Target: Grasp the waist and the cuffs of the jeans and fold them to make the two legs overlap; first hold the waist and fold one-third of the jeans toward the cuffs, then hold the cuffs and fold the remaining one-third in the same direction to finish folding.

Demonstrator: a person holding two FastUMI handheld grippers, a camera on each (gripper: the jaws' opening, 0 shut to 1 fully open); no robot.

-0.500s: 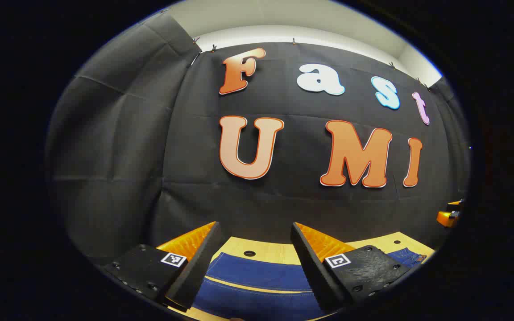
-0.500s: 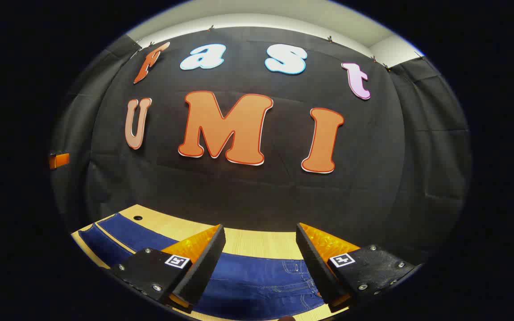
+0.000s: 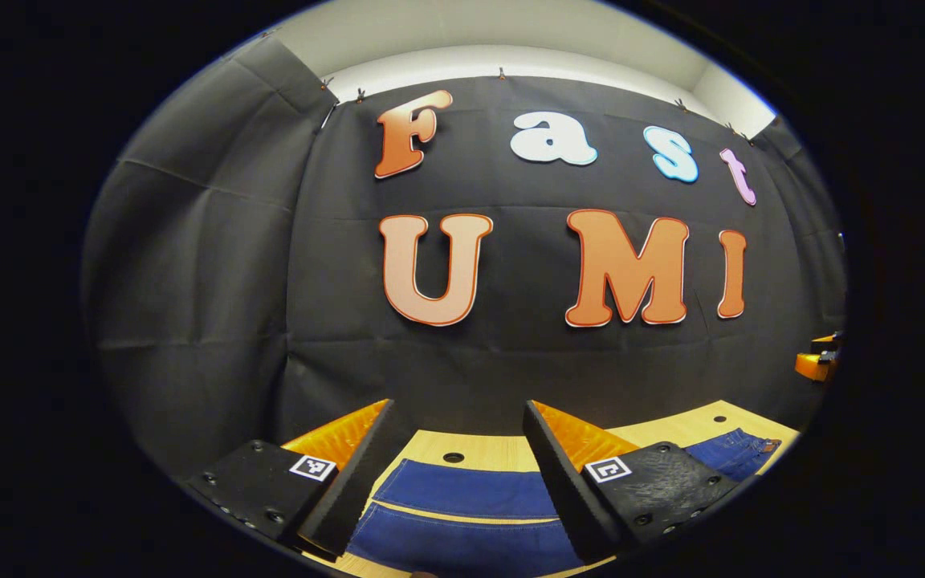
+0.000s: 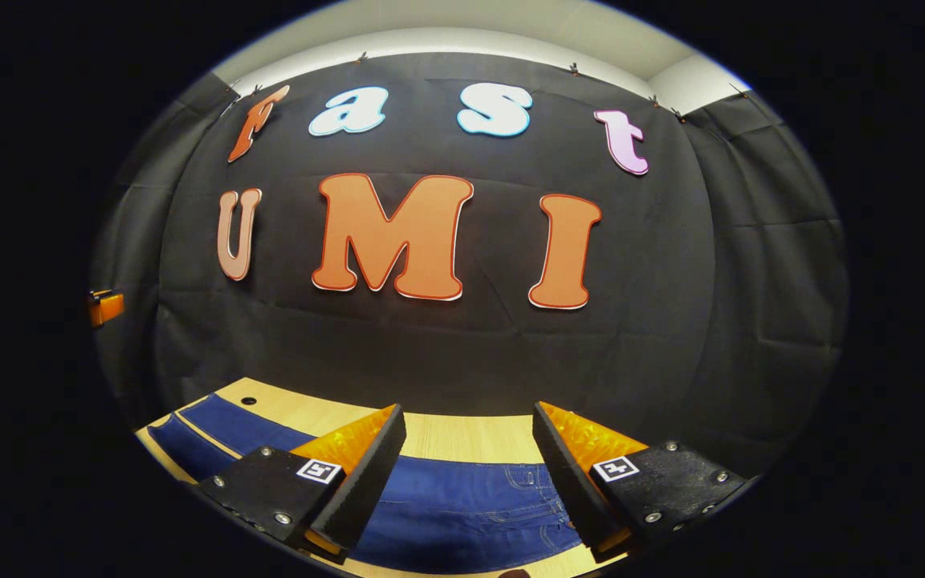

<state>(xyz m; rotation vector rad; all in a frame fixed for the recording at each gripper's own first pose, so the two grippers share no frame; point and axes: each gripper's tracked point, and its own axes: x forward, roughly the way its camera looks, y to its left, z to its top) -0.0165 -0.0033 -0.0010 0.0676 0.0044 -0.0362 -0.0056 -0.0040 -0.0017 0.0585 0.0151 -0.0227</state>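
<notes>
Two gripper views face the black cloth wall (image 3: 189, 265) of the booth, which is the largest thing before you and stands just behind the far edge of the wooden table (image 4: 462, 437). The table is light in colour, and you can see a small round hole (image 3: 453, 457) in its top.

On the table the jeans (image 4: 462, 514) lie flat and unfolded, dark blue, stretched across the width of the table. In the right gripper view you see the waist part with its stitched pockets (image 4: 539, 482) under your right gripper (image 4: 469, 425), and the legs run away to the left side. In the left gripper view the two legs (image 3: 462, 514) lie side by side under your left gripper (image 3: 457, 421), with a pale line between them, and the waist end (image 3: 735, 449) shows far to the right.

Your left gripper is held above the jeans with its fingers spread wide and nothing between them. Your right gripper is also spread wide, empty, above the waist part. You can also see a small piece of the other gripper (image 3: 816, 365) at the right edge of the left gripper view.
</notes>
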